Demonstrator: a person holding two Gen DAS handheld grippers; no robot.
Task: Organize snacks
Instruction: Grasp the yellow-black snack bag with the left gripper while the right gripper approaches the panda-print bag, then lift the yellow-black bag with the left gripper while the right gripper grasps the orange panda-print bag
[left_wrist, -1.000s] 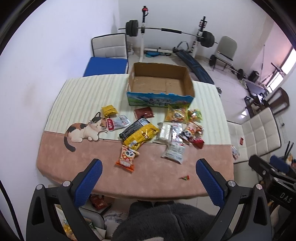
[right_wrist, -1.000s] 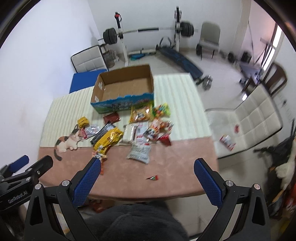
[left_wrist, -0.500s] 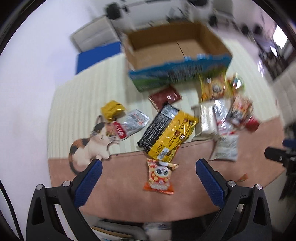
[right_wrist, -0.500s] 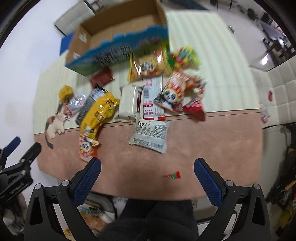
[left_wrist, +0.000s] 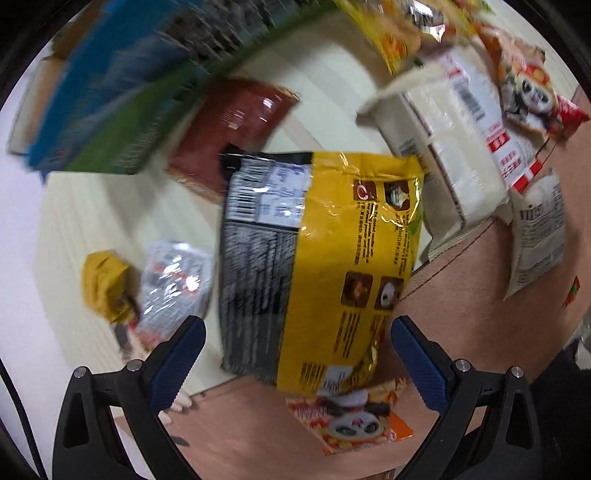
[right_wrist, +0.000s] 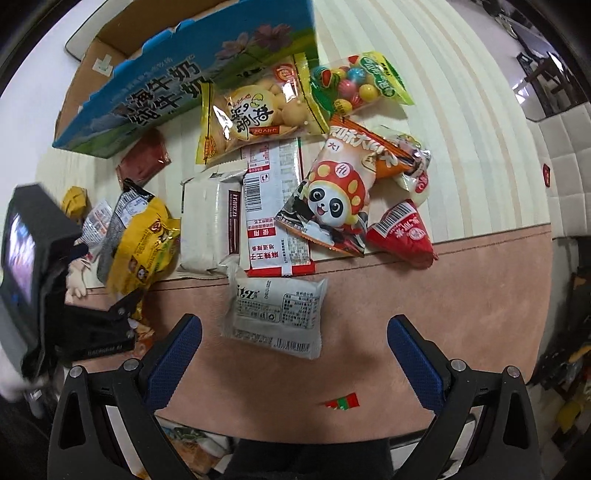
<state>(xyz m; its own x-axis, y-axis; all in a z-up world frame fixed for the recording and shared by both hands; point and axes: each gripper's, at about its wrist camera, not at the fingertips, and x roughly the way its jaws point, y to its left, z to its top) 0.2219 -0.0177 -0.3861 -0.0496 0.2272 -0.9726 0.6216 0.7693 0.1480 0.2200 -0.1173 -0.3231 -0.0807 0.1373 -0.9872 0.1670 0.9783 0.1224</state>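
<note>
Several snack packets lie on the table in front of an open cardboard box (right_wrist: 155, 85) with a blue and green printed side. My left gripper (left_wrist: 295, 354) is open, its jaws on either side of the near end of a yellow and black packet (left_wrist: 317, 258); I cannot tell if they touch it. An orange panda packet (left_wrist: 351, 417) lies just below. My right gripper (right_wrist: 293, 350) is open just above the table, with a white packet (right_wrist: 277, 314) between and beyond its fingers. The left gripper's body (right_wrist: 55, 277) shows at the left of the right wrist view.
Beyond the white packet lie a red and white packet (right_wrist: 273, 214), a cream packet (right_wrist: 210, 229), a panda packet (right_wrist: 332, 199), a red triangular packet (right_wrist: 402, 232), a biscuit bag (right_wrist: 258, 110) and a candy bag (right_wrist: 358, 81). A small red and green wrapper (right_wrist: 341, 401) lies near the table's front edge.
Both grippers have dropped from high above the table to close over the snacks. The left one has closed in on the yellow and black packet, the right on the white packet.
</note>
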